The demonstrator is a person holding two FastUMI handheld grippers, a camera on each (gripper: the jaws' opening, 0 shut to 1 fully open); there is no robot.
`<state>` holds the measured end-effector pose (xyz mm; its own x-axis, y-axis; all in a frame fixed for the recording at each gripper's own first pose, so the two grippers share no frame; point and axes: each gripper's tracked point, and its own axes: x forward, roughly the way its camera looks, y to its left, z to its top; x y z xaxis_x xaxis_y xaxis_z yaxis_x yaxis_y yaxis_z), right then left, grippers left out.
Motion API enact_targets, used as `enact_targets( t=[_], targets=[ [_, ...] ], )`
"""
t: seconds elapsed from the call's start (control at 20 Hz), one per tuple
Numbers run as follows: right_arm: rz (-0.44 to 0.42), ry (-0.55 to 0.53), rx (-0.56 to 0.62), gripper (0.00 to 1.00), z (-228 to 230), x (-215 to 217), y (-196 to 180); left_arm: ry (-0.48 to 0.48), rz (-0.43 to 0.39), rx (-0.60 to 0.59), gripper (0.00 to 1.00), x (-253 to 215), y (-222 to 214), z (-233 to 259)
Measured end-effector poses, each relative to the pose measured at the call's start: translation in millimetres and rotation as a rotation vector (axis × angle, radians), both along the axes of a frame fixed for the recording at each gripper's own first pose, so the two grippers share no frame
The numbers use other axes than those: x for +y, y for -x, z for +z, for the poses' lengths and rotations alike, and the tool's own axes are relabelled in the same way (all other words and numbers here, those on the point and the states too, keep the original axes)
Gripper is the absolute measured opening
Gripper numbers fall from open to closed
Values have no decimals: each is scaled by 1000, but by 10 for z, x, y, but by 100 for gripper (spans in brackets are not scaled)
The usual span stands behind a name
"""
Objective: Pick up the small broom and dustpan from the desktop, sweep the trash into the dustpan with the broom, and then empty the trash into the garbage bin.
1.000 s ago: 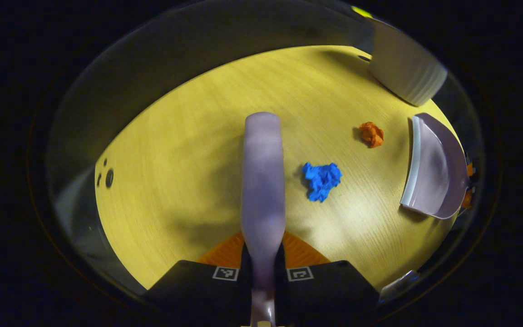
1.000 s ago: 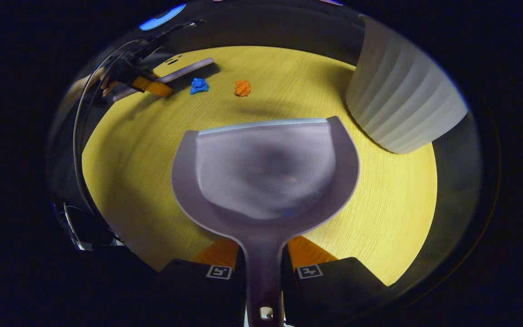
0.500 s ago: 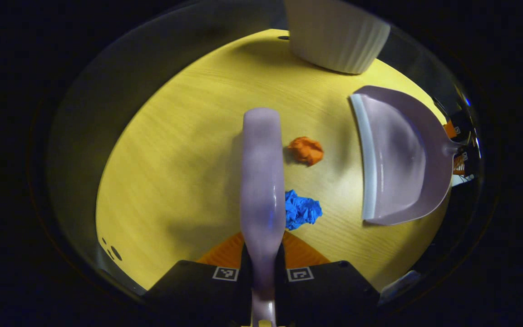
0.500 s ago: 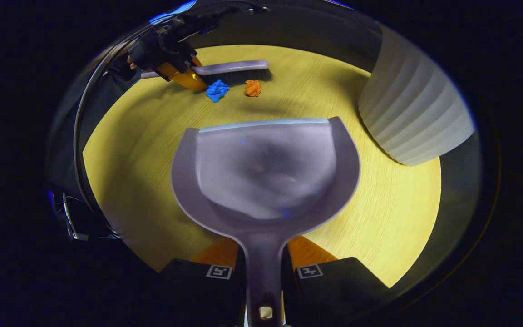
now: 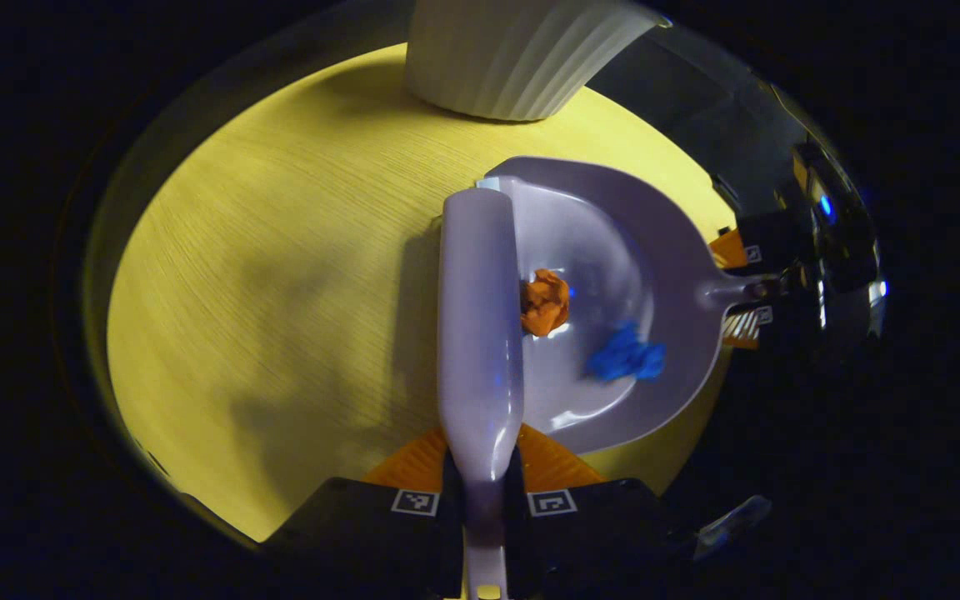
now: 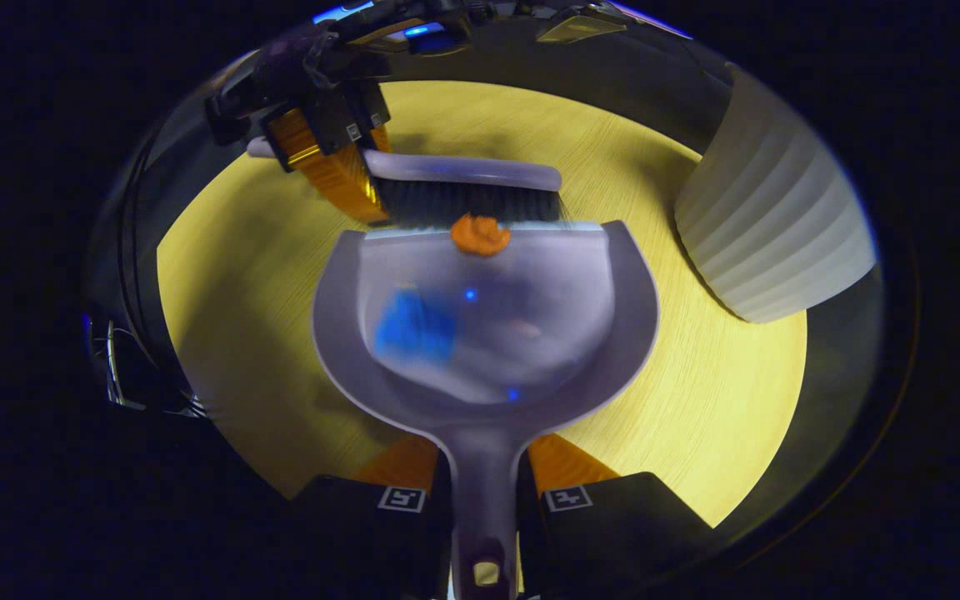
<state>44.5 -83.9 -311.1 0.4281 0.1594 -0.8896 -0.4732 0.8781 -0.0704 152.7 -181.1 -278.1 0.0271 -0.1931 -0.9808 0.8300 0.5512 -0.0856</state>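
- In the right gripper view, at the upper left of the frame, the left claw [image 6: 326, 125] pinches the handle of the small broom [image 6: 463, 187]. That hold lays the brush head crosswise along the dustpan's front edge, so the bristles can act as a wall that pushes trash inward.
- In the left gripper view, the broom's back runs up the middle of the frame from the claw at the bottom centre, with the yellow surface [image 5: 280, 250] bare to its left. The swept side looks clean, so I judge the sweep almost done.
- Just right of the broom, the orange scrap [image 5: 544, 302] sits at the pan's mouth, touching the bristles. It likely needs one more nudge.
- Further right, the blue scrap [image 5: 626, 357] lies deep in the dustpan [image 5: 663, 250], blurred as if sliding.
- The right claw [image 6: 484, 500], at the bottom centre of its own view, is pressed together on the dustpan's handle. The lip appears to rest on the surface, which would keep scraps from slipping under it.
- At the right of that view, the ribbed white garbage bin [image 6: 772, 242] stands near the pan, handy for tipping.
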Motion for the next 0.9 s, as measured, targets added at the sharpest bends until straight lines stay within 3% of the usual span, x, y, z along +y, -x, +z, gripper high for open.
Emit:
enact_targets(
  t=[0.1,0.65,0.9],
  targets=[
    [-9,-8,-1,37,21,-4,-54,49,58,40,24,-74,198,-9],
    [-42,-29,-51,37,84,-124,-38,199,186,-254,24,34,359,394],
    [-65,-37,-77,37,158,-269,-74,243,318,-402,24,445,486,425]
  ],
)
